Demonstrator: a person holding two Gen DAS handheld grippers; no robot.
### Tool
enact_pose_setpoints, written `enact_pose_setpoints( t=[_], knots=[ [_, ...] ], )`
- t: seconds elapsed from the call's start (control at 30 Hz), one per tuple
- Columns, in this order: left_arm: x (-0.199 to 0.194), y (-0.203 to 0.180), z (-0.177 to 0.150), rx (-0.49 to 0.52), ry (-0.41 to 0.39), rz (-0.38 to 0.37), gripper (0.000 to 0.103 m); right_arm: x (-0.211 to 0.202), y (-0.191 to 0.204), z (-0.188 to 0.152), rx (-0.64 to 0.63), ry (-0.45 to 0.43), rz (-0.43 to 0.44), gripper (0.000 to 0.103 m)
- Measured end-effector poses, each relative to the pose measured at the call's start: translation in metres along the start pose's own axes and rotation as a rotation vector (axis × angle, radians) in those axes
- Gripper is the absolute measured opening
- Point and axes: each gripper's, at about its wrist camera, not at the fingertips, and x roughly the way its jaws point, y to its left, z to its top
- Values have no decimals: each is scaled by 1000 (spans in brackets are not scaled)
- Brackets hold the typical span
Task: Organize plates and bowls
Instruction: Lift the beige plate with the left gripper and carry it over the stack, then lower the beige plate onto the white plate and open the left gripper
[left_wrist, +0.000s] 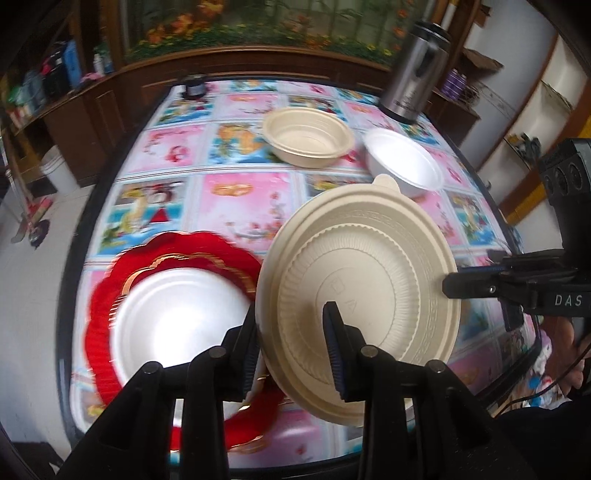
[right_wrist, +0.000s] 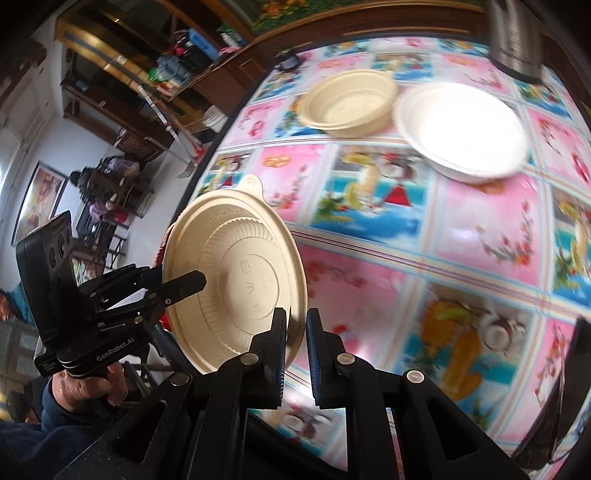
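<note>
A cream plate (left_wrist: 369, 266) with a small tab on its rim hangs tilted above the table, underside towards both cameras. My left gripper (left_wrist: 291, 310) is shut on its near rim, one finger (right_wrist: 192, 284) lying across the underside. My right gripper (right_wrist: 296, 314) is shut on the rim of the same cream plate (right_wrist: 236, 258). A red scalloped plate (left_wrist: 110, 295) lies at the table's left with a white plate (left_wrist: 177, 317) on it, partly under my left gripper. Further back stand a cream bowl (left_wrist: 308, 136) and a white bowl (left_wrist: 402, 158), side by side.
A steel flask (left_wrist: 413, 70) stands at the back right of the table (left_wrist: 229, 192), which has a bright patterned cloth. A small dark object (left_wrist: 194, 86) sits at the far edge. Wooden cabinets line the wall behind. A person's hand (right_wrist: 85, 391) holds the left gripper.
</note>
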Motion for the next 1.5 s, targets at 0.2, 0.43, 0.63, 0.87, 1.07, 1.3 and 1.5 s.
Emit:
enact_pose_setpoints(
  t=[0.2, 0.43, 0.63, 0.87, 1.07, 1.3, 1.5],
  knots=[
    [-15, 45, -4, -77, -17, 54, 32, 35, 35, 20, -43, 62, 42, 12],
    [-12, 85, -13, -145, 7, 88, 32, 79, 62, 37, -55, 127, 67, 12],
    [-9, 106, -19, -177, 19, 99, 32, 98, 76, 39, -62, 160, 74, 12],
    [-4, 117, -9, -159, 28, 120, 32, 106, 81, 38, -18, 189, 115, 13],
    [4, 119, 8, -98, 52, 138, 35, 111, 86, 30, 5, 227, 165, 13],
    [19, 118, 27, -52, 83, 137, 35, 127, 92, 15, 15, 282, 195, 13],
    [28, 111, 36, -13, 102, 148, 37, 137, 85, 10, 78, 299, 227, 13]
  ],
)
